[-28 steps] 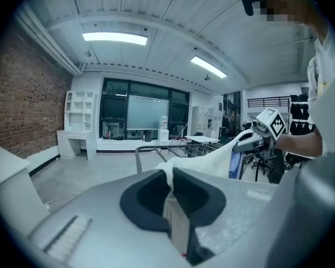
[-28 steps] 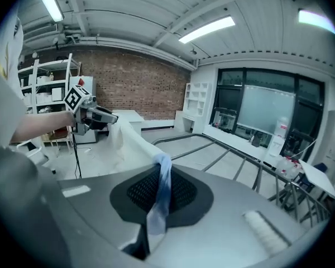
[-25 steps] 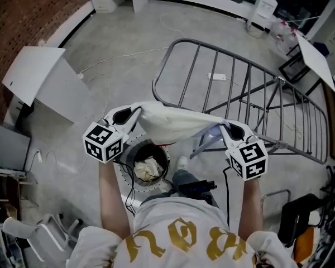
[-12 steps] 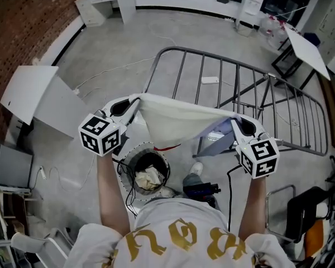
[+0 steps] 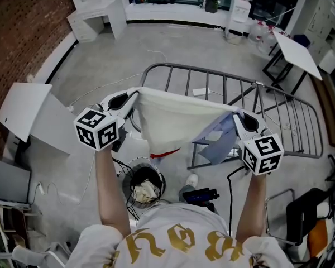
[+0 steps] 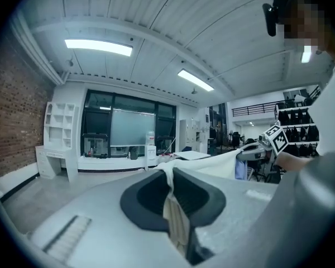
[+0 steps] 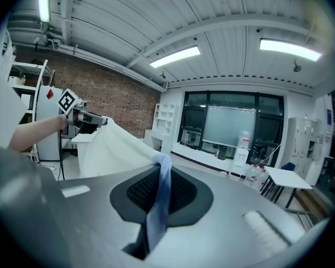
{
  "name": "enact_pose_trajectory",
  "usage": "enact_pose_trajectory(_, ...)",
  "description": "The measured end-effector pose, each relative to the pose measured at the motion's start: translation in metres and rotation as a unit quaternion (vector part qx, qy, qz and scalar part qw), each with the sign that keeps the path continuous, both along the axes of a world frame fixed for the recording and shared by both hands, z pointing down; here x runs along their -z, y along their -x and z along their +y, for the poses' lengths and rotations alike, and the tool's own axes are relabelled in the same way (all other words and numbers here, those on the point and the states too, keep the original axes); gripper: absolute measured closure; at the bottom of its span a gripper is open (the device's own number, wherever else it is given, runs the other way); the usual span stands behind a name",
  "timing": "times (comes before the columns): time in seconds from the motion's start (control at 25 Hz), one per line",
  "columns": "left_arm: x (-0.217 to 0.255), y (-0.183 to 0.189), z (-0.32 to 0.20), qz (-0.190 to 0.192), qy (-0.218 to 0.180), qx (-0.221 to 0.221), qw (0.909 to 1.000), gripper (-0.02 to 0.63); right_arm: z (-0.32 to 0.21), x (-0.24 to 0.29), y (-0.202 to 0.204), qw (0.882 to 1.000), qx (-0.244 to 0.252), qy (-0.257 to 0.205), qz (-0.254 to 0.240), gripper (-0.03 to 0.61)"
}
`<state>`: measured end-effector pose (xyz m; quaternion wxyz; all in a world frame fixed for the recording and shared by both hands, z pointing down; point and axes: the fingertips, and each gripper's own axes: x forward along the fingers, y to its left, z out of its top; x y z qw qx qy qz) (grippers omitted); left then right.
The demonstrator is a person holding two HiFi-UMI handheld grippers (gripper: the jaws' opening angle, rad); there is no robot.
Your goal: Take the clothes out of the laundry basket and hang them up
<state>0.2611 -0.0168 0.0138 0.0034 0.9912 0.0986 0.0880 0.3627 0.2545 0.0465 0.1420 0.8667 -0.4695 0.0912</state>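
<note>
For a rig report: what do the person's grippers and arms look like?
Left gripper and right gripper: silver-grey bodies, black pads, each with a cube of black-and-white square markers. A black cable hangs beside the right one. Short white sleeves.

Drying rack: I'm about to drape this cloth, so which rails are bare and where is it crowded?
Drying rack: far rails and right wing are bare. The near left corner is hidden by the cloth stretched between the left gripper and right gripper; the laundry basket sits below.
</note>
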Motion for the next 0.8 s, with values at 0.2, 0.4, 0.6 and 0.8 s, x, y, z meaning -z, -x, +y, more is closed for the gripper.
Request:
enact_pose_trajectory(0.2,0.014,-0.037,-0.008,0.006,0.005,0.014,0.9999,0.592,-0.007,0.015,-0.034,1.000,0.001,-0.007,0.011,0.543)
enact_pose_trajectory(0.4,0.025,-0.070,-0.022,0.011,0.007,0.033,0.9994,0.592,-0.021,0.022,-0.068,1.000,0.008,-0.012,0.016,0.543)
enact_pose_trajectory(0.6,0.022,-0.112,-0.040,0.000,0.010,0.050,0.9987,0.592,-0.039,0.019,-0.111,1.000,0.014,-0.007,0.011,0.543)
enact_pose_trajectory(0.8,0.004,-0.153,-0.053,-0.022,0.005,0.062,0.9978,0.592,-0.055,-0.002,-0.158,1.000,0.016,0.007,-0.003,0.543)
